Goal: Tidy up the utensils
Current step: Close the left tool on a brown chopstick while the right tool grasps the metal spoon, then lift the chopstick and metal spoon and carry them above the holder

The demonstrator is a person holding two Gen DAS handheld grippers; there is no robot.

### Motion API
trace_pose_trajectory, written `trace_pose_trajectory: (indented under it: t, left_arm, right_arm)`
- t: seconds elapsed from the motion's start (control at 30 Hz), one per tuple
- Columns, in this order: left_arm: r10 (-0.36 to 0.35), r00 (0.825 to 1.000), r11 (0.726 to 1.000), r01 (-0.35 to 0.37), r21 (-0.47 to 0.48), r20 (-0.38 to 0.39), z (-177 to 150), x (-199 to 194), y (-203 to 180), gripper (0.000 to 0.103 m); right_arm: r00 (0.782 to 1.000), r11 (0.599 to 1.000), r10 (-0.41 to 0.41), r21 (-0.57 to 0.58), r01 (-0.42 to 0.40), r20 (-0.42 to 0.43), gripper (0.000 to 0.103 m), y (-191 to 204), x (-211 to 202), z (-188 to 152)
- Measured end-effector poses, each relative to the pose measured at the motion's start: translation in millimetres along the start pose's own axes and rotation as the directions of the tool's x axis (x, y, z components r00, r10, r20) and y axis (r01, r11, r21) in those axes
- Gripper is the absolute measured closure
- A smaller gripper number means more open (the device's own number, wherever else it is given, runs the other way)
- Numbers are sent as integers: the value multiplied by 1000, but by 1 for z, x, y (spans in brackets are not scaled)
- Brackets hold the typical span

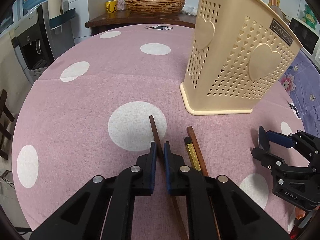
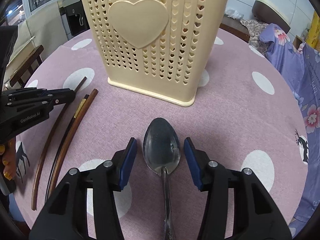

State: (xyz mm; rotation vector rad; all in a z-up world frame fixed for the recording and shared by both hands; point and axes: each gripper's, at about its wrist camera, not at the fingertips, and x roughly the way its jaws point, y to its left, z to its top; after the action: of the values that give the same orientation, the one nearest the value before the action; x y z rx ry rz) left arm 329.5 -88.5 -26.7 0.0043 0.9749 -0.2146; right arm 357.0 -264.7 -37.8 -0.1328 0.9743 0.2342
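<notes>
chopstick (image 1: 155, 132) pinched between left gripper (image 1: 160, 150) jaws; right gripper (image 2: 160, 154) jaws apart around spoon (image 2: 161, 146), caddy (image 2: 148, 40) mid-table (image 2: 230, 100).

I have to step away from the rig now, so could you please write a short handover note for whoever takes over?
Left gripper: nearly closed around a brown chopstick lying on the tablecloth; firm grip unclear.
Right gripper: open, straddling the metal spoon, which lies flat.
Two more chopsticks, one brown, one black and gold, lie just right of the left gripper.
The cream utensil holder stands upright behind them.
Done: contents of the holder cannot be told.
Left: chopsticks and spoon into the holder.
</notes>
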Motion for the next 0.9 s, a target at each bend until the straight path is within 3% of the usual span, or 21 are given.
trace_pose_trajectory:
  t: [0.07, 0.4, 0.67, 0.9]
  left_arm:
    - [2, 1000, 1000, -2, -1, -2, 1, 1, -1, 95]
    - [-8, 1000, 1000, 9, -23, 10, 6, 3, -1, 96]
    - [-37, 990, 998, 42, -38, 138, 12, -40, 3, 96]
    - [-67, 955, 996, 81, -35, 290, 25, -100, 6, 96]
  right_arm:
    - [1000, 1000, 11, 6, -11, -5, 64, 1, 1, 2]
    - [1000, 997, 10, 82, -12, 23, 64, -2, -5, 11]
    - [987, 987, 46, 145, -69, 154, 64, -6, -54, 18]
    - [967, 981, 51, 167, -95, 250, 65, -9, -101, 21]
